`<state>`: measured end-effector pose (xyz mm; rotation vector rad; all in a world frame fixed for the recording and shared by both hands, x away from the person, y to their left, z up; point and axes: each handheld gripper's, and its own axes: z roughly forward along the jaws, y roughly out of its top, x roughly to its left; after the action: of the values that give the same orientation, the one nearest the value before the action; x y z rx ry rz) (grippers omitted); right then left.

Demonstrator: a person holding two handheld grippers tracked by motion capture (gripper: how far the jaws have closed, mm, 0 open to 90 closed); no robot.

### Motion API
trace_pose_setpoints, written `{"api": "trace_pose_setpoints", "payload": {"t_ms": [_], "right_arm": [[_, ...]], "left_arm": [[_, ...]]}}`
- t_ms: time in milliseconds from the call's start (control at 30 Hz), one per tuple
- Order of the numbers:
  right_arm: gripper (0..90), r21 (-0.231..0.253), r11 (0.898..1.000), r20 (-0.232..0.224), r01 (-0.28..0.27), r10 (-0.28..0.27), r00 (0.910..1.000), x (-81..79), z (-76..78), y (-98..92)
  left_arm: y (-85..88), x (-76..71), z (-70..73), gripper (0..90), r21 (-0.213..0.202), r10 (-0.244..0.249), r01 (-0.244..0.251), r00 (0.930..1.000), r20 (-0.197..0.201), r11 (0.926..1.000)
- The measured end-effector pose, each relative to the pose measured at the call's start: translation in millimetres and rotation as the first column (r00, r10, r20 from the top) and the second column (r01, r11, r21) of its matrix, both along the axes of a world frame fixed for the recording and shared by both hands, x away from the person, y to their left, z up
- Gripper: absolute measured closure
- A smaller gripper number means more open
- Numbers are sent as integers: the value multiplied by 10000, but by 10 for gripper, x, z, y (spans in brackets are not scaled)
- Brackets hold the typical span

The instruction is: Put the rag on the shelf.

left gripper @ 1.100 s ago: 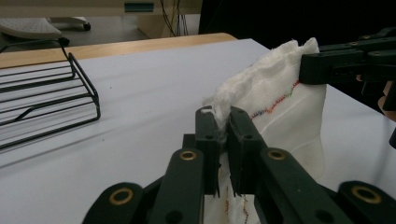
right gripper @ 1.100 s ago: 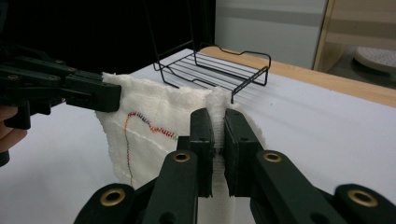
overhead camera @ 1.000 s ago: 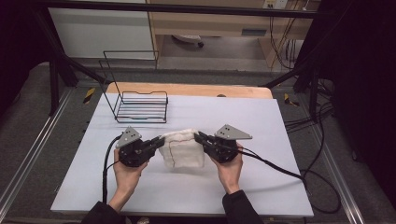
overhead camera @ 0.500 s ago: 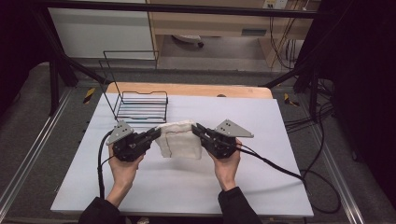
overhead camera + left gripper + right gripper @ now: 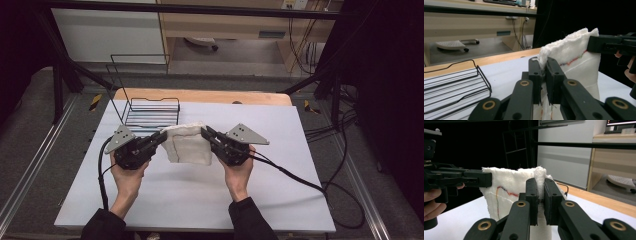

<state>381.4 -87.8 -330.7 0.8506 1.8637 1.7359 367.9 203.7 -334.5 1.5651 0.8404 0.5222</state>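
A folded white cloth [image 5: 188, 143] with coloured stitching hangs between the two grippers, lifted off the white table [image 5: 200, 200]. My left gripper [image 5: 161, 136] is shut on the cloth's upper left corner, and my right gripper [image 5: 205, 132] is shut on its upper right corner. In the left gripper view the cloth [image 5: 574, 60] is pinched between the black jaws [image 5: 543, 75], with the other gripper [image 5: 609, 45] clamped on its far corner. The right gripper view has the cloth [image 5: 509, 192] held in its jaws [image 5: 540, 195] and the left gripper [image 5: 461, 178] gripping the other corner.
A black wire basket [image 5: 145, 107] stands at the table's back left, just behind the cloth and the left gripper. A wooden board edge [image 5: 210, 96] runs along the table's far side. Black cables [image 5: 300, 177] trail from both grippers across the table.
Both grippers have carried the cloth away from me toward the wire basket and raised it, so that it hangs upright between them.
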Motion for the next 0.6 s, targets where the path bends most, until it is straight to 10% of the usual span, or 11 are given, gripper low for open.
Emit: {"api": "trace_pose_setpoints", "payload": {"t_ms": [600], "right_arm": [[834, 241, 9997, 608, 24, -39, 9981, 77, 242, 211]], "left_arm": [[167, 43, 227, 835, -286, 424, -411, 9979, 483, 9987]]}}
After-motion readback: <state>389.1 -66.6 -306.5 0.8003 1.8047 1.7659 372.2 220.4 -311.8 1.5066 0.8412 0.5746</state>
